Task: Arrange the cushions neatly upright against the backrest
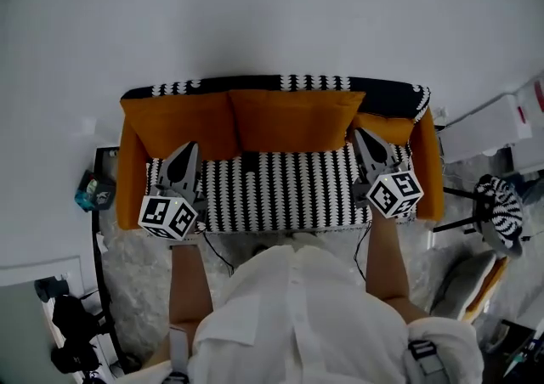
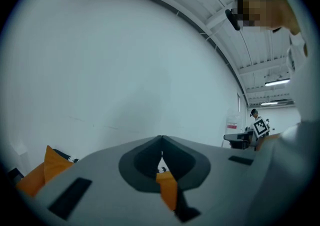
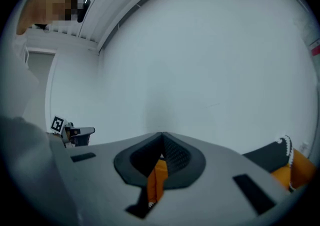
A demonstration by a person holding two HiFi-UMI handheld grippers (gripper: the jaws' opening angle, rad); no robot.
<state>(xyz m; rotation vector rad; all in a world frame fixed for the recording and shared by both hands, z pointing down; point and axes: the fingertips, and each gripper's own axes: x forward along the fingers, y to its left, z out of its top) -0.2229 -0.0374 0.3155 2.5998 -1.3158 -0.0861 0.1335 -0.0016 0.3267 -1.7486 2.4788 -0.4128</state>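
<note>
three orange cushions stand against the backrest (image 1: 297, 82) of one sofa (image 1: 129, 170): the left cushion (image 1: 178, 123) and middle cushion (image 1: 293, 119) are upright, while the right cushion (image 1: 387, 129) sits lower and is partly hidden, so the task appears nearly complete with only that one perhaps left to straighten. two tools are present: the left hand-held gripper (image 1: 189, 147) and right hand-held gripper (image 1: 357, 132) are both clenched and empty, each tip just beside its nearest cushion.
</note>
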